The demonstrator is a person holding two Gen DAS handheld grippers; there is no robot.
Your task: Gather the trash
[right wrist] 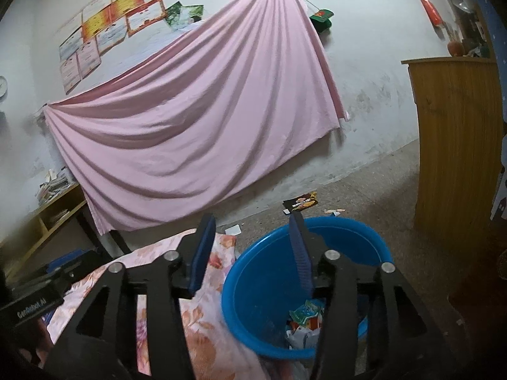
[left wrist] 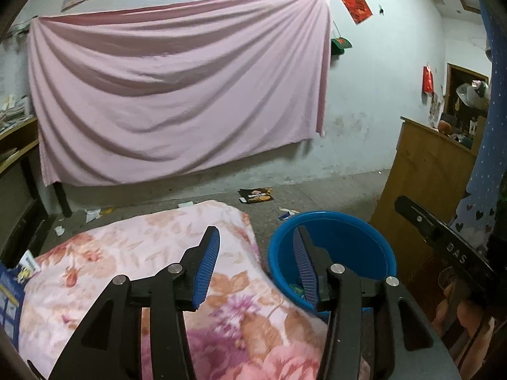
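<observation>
A blue plastic basin (left wrist: 342, 221) stands on the floor beside the floral-covered surface; it also shows in the right wrist view (right wrist: 247, 272) with crumpled wrappers (right wrist: 305, 315) at its bottom. My left gripper (left wrist: 255, 269) is open and empty, above the basin's left edge. My right gripper (right wrist: 250, 253) is open and empty above the basin. A dark snack wrapper (left wrist: 256, 195) lies on the floor near the wall and shows in the right wrist view (right wrist: 300, 203). Small paper scraps (left wrist: 93, 213) lie on the floor.
A floral blanket (left wrist: 136, 269) covers the surface at left. A pink sheet (left wrist: 177, 88) hangs on the wall. A wooden cabinet (right wrist: 456, 145) stands at right. A low shelf with books (right wrist: 54, 209) stands at left. The other gripper's body (left wrist: 443, 240) shows at right.
</observation>
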